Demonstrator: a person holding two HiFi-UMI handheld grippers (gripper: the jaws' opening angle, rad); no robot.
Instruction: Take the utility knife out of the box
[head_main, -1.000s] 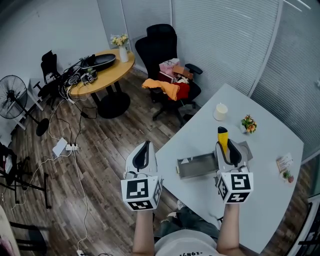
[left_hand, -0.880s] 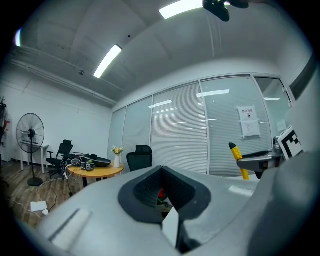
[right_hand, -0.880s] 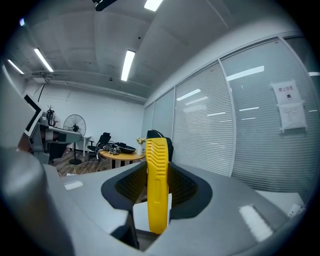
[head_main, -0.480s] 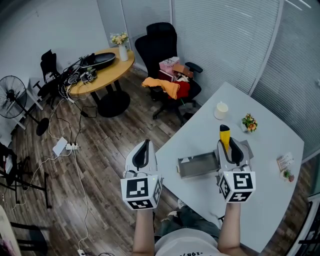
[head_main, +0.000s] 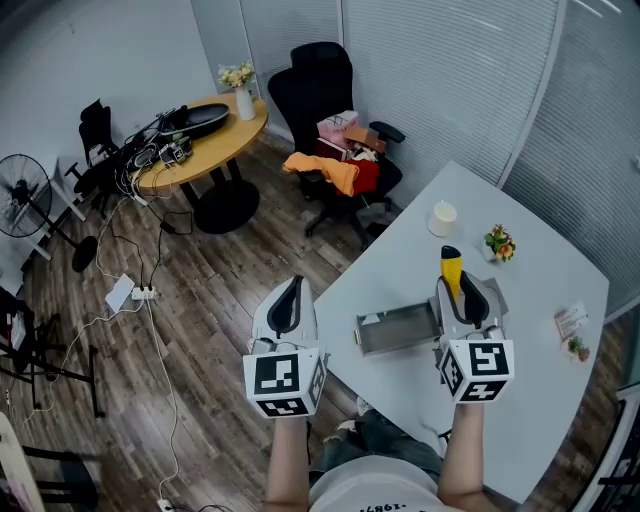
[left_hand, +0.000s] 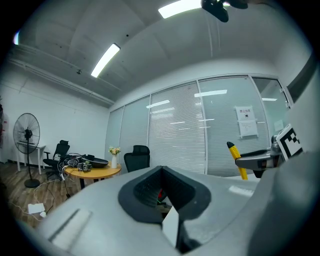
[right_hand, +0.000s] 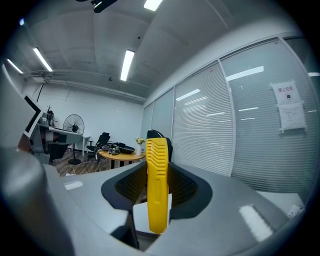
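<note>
Gripping the knife (head_main: 451, 268) above the box (head_main: 395, 331) by the table's (head_main: 540, 340) near corner, the right gripper (head_main: 463, 292) holds it clear; the left gripper (head_main: 289, 300) idles closed, empty.

Yellow utility knife (right_hand: 157, 190) stands upright, outside the grey box (head_main: 393, 330).

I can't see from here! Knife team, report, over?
Right gripper shut on utility knife, out of the box. Left gripper shut, empty. Nothing in the way.

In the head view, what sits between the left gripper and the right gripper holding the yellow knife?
The open grey box on the white table; the head view shows it.
</note>
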